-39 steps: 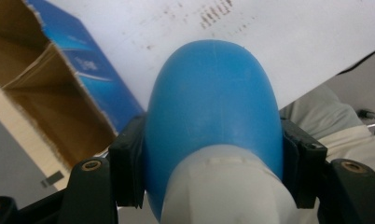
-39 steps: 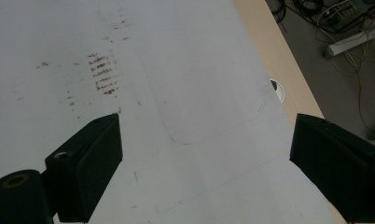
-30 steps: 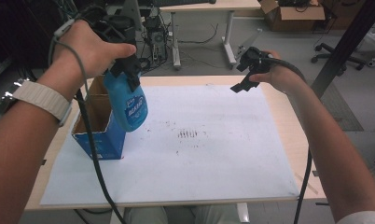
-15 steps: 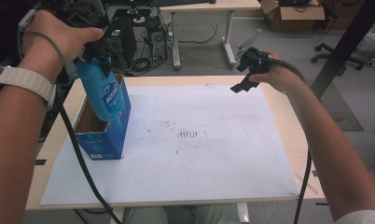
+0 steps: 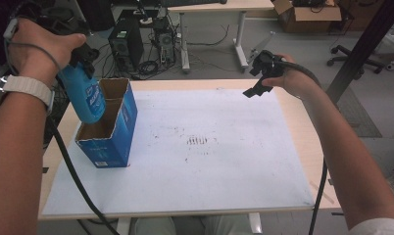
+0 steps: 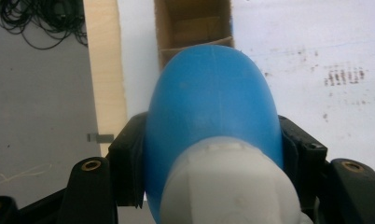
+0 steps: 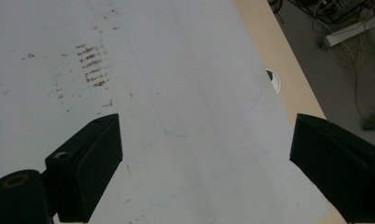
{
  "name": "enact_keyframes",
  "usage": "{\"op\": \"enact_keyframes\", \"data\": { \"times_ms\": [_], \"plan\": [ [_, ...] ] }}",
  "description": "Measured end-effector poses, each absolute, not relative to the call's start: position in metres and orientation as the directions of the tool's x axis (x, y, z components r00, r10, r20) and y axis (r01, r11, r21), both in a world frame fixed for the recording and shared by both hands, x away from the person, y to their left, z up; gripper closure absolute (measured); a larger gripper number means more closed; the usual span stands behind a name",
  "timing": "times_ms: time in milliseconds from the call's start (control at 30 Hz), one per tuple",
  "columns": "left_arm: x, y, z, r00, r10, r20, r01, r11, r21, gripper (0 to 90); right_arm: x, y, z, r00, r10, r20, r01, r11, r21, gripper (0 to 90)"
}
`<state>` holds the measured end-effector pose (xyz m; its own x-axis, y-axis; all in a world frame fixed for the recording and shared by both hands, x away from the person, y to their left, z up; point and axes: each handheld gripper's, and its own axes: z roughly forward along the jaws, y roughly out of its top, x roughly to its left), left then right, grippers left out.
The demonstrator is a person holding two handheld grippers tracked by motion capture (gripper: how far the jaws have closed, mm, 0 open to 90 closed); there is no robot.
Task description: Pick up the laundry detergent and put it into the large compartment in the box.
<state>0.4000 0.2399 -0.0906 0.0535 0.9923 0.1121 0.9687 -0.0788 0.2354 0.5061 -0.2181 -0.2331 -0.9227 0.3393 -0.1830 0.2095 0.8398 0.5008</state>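
While the left gripper (image 5: 80,58) clamps its jaws on the neck end of a blue plastic bottle with a white cap (image 5: 85,95), the bottle hangs tilted over the open blue cardboard box (image 5: 111,132), base pointing down toward the box's near compartment, not yet inside as far as the high view shows. Left gripper view: bottle body (image 6: 213,107) sits between both black jaws, pads pressed against its sides, white cap nearest the camera, brown inside of the box (image 6: 195,28) just past the bottle's base. Box stands upright on the white paper sheet (image 5: 209,186) at the left part of the pale wooden counter (image 5: 303,127), with an inner divider splitting it into two compartments. Right gripper (image 5: 258,81) held above the far right edge of the sheet, well apart from box and bottle, jaws spread wide with nothing between them; right gripper view shows bare sheet (image 7: 199,93) with brown smudges (image 7: 92,63) and the counter edge (image 7: 279,60) under the gap. Smudge patch (image 5: 197,142) sits mid-sheet. Person's left wrist wears a pale watch strap (image 5: 31,90).
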Motion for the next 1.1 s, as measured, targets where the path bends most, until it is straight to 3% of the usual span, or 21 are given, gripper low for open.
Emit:
{"op": "enact_keyframes", "data": {
  "times_ms": [1100],
  "plan": [
    [0.414,0.258,-0.232,0.061,0.997,0.052,0.970,-0.072,0.233,37.6,0.509,-0.219,-0.244,-0.924,0.345,-0.167,0.228,0.844,0.485,9.1]
  ]
}}
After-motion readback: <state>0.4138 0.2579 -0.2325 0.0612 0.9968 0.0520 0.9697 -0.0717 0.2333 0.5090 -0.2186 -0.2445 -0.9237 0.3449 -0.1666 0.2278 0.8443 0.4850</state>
